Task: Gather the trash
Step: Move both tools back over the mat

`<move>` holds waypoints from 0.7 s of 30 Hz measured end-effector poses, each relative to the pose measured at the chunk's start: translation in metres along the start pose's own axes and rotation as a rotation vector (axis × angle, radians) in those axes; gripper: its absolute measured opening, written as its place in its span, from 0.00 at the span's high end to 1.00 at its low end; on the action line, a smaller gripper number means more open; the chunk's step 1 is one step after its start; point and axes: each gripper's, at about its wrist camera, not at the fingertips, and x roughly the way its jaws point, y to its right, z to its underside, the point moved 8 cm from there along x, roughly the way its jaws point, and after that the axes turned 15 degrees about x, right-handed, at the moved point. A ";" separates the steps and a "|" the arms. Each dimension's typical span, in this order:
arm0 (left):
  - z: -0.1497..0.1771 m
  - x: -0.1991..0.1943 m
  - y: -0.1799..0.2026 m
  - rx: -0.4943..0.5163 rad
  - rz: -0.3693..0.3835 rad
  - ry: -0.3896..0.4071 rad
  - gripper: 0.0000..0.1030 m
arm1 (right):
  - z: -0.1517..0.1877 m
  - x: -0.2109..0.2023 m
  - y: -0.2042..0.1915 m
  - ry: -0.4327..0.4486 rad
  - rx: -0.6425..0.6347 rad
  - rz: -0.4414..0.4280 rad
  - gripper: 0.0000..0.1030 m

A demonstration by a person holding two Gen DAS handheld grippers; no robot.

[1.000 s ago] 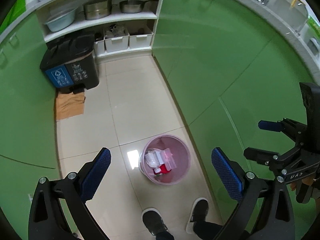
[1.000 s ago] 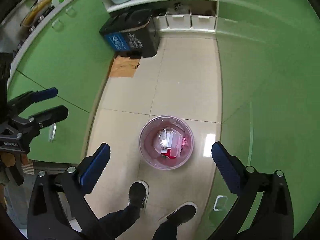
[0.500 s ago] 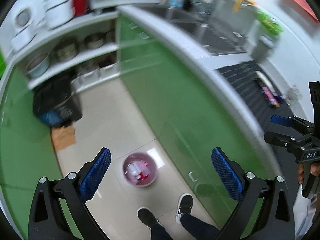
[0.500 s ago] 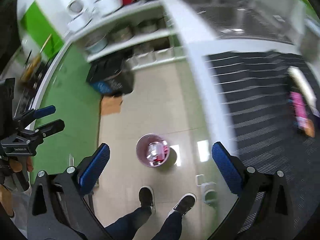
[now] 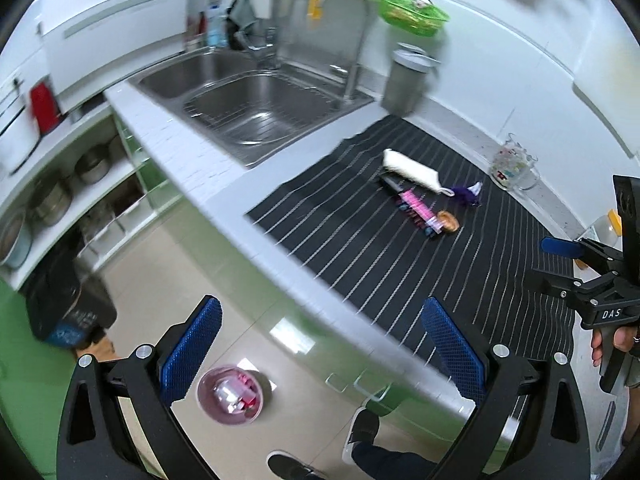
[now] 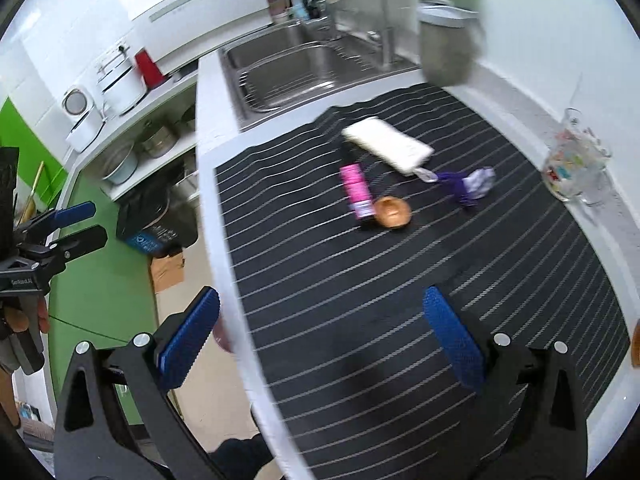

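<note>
While right claw [image 6: 320, 336] gapes empty, pink wrapper [image 6: 357, 194] lies well ahead.

Much was smeared or cut off.
The pink bin [image 5: 230, 395] blurred, contents unreadable; the surface [image 6: 224, 264] hid most of it from the right.

Steel sink [image 5: 256, 108], grey canister [image 5: 406, 84], glass pitcher [image 6: 576, 168], green basket [image 5: 412, 10] around a striped mat [image 6: 400, 300].

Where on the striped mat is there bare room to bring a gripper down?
The near half of the striped mat is bare. Crowded mid-mat: white packet, pink tube, brown round piece, purple wrapper. Glass mug borders the right wall.
</note>
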 end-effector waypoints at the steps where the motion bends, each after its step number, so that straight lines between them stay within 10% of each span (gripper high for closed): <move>1: -0.007 0.006 0.006 0.009 0.004 -0.004 0.06 | -0.005 0.001 0.008 -0.001 -0.002 0.001 0.03; 21: -0.067 0.079 0.001 0.050 0.052 -0.070 0.06 | -0.072 0.120 -0.017 -0.136 -0.138 -0.011 0.12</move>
